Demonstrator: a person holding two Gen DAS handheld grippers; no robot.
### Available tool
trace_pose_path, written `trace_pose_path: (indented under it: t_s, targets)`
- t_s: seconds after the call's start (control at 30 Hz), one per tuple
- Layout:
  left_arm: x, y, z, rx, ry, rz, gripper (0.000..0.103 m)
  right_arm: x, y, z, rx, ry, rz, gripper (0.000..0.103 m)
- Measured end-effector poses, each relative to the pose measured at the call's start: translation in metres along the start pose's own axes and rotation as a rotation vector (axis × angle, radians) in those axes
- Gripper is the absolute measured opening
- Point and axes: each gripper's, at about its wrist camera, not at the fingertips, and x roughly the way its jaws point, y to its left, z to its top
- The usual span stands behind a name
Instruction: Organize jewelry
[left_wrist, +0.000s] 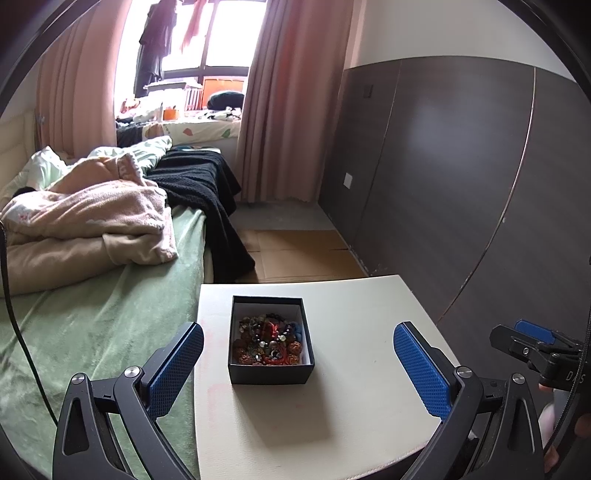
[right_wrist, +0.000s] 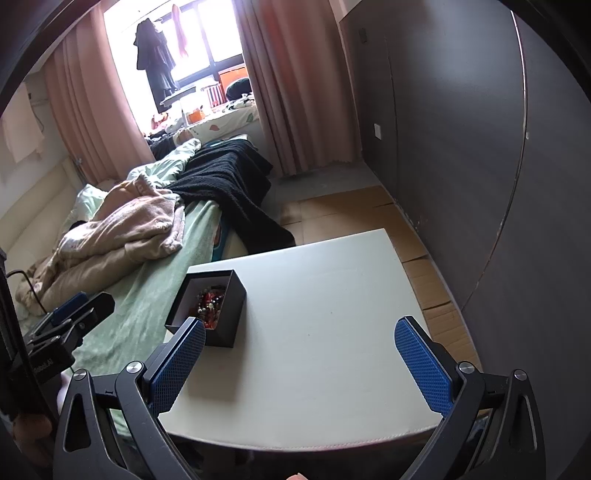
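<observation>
pads (left_wrist: 421, 369): blue, rubbery, fine diamond-knurled texture
left gripper (left_wrist: 298, 363): black matt plastic arms, bright metal screw heads
box (left_wrist: 270, 376): black matt card outside, white lining inside
beads (left_wrist: 269, 341): mixed, some glossy, some rough brown, red cord
table (right_wrist: 325, 332): off-white, smooth, matt
blanket (left_wrist: 92, 321): green, soft fleecy cloth
wall panel (left_wrist: 461, 166): dark wood-grain, faint sheen

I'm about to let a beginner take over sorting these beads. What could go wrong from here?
1. The jewelry lies in one tangled heap in the black box; lifting one strand may drag others out.
2. The box sits near the table edge beside the bed; a nudge from the open left gripper could tip it off.
</observation>
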Motion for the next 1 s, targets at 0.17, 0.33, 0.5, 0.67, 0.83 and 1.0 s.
trace_pose_path:
  t_s: [0.17, 0.33, 0.5, 0.67, 0.83, 1.0]
  targets:
    - [0.0011, -0.0003, -0.0005, 0.0, 0.006, 0.0, 0.102, -0.003, -0.0022, 0.0025, 0.009, -0.009, 0.013, 0.103]
    - [0.0012, -0.0007, -0.0005, 0.004, 0.008, -0.001, 0.102, -0.0018, -0.0016, 0.0017, 0.005, -0.002, 0.01, 0.103]
    - [0.0001, -0.0003, -0.0007, 0.004, 0.01, 0.0, 0.102, 0.0012, 0.0, 0.0007, -0.003, 0.007, 0.01, 0.103]
    - [0.0009, -0.0006, -0.0009, 0.006, 0.016, -0.003, 0.102, 0.0041, -0.0008, 0.0018, -0.001, 0.014, 0.009, 0.103]
    - [0.0004, -0.0009, -0.001, 0.01, 0.017, -0.004, 0.102, 0.005, -0.0015, 0.0016, 0.001, 0.015, 0.009, 0.103]
    - [0.0006, -0.0015, -0.0012, 0.012, 0.018, -0.004, 0.102, 0.0058, -0.0021, 0.0012, 0.003, 0.022, 0.011, 0.103]
